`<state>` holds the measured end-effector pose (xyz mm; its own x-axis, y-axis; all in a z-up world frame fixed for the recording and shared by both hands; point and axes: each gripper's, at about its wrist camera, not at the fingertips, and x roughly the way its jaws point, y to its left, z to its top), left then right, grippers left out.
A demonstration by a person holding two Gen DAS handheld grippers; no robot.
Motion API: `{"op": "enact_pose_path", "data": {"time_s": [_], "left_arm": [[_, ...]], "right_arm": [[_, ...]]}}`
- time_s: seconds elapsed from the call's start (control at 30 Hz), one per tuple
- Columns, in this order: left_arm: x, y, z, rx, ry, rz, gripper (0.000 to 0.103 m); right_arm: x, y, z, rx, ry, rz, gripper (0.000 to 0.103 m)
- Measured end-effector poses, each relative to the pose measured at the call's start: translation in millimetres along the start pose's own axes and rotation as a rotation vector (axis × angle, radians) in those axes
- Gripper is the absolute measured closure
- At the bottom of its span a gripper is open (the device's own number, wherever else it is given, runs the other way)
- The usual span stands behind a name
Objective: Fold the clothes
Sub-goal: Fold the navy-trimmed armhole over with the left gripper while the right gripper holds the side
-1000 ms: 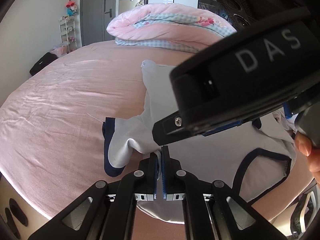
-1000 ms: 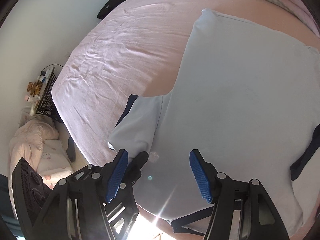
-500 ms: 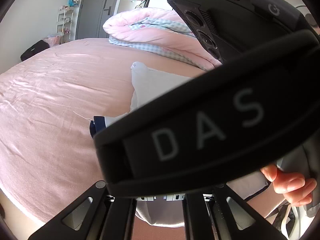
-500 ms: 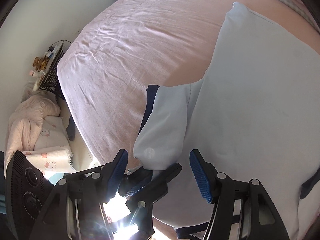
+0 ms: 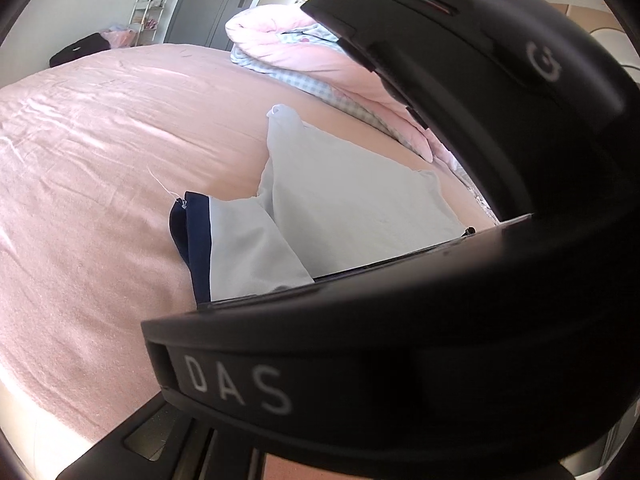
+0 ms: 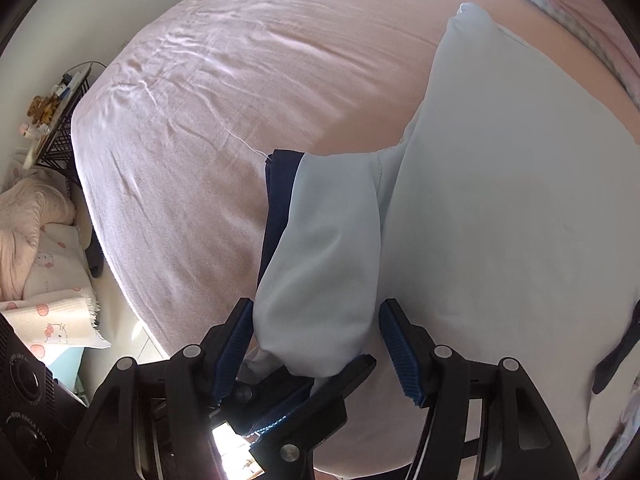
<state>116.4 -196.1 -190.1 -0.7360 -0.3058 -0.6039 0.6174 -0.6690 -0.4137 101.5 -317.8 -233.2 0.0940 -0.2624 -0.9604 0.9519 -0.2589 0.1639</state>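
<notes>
A white T-shirt with a navy sleeve cuff lies spread on the pink bed. Its left sleeve is folded and bunched up. My right gripper points steeply down and is open, its blue pads standing on either side of that bunched sleeve without pressing it. Just beneath it, my left gripper is shut on the shirt's fabric at the sleeve's near end. In the left wrist view the right gripper's black body hides my left fingers. Beyond it show the shirt and the cuff.
The pink sheet stretches far to the left of the shirt. A rolled pink quilt lies at the bed's far side. Left of the bed edge, bedding lies on the floor beside a black rack. A grey door stands behind.
My right gripper has moved left and down over the sleeve and now straddles it. Its body now fills far more of the left wrist view. The left gripper stays shut.
</notes>
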Motion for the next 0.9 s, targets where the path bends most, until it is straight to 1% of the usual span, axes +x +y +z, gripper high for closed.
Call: {"op": "enact_pose_path", "data": {"time_s": [0.07, 0.1, 0.13, 0.2, 0.37, 0.43, 0.53, 0.6, 0.63, 0.7, 0.9], "left_arm": [[-0.8, 1.4, 2.3, -0.006, 0.001, -0.003, 0.1], [-1.2, 1.6, 3.4, -0.007, 0.002, -0.005, 0.1], [-1.4, 1.1, 4.4, -0.003, 0.002, -0.003, 0.1], [-1.4, -0.9, 5.9, 0.012, 0.007, 0.011, 0.1], [-1.0, -8.4, 8.1, 0.054, 0.019, 0.039, 0.1], [-1.2, -9.9, 9.2, 0.066, 0.023, 0.052, 0.1], [-2.2, -9.2, 12.4, 0.06, 0.033, 0.047, 0.1], [-3.2, -8.8, 14.7, 0.056, 0.039, 0.044, 0.1], [-3.2, -9.8, 15.7, 0.061, 0.04, 0.049, 0.1], [-3.4, -12.7, 17.2, 0.082, 0.04, 0.058, 0.1], [-4.4, -15.5, 22.5, 0.096, 0.051, 0.065, 0.1]], "right_arm": [[-0.7, -0.4, -1.1, 0.008, -0.012, -0.006, 0.04], [-1.4, -0.9, -1.7, 0.013, -0.018, -0.009, 0.042], [-2.6, -2.1, -2.2, 0.019, -0.025, -0.013, 0.053], [-4.8, -6.7, -3.1, 0.042, -0.035, -0.012, 0.065], [-10.2, -24.5, -8.5, 0.126, -0.061, 0.03, 0.071], [-13.1, -34.2, -10.6, 0.168, -0.083, 0.06, 0.077], [-16.2, -49.1, -12.5, 0.228, -0.108, 0.126, 0.085], [-16.4, -56.5, -13.2, 0.258, -0.114, 0.173, 0.088], [-16.7, -57.2, -11.6, 0.274, -0.121, 0.191, 0.091], [-18.2, -61.2, -11.6, 0.294, -0.13, 0.218, 0.093], [-24.7, -74.1, -18.7, 0.331, -0.161, 0.27, 0.093]]}}
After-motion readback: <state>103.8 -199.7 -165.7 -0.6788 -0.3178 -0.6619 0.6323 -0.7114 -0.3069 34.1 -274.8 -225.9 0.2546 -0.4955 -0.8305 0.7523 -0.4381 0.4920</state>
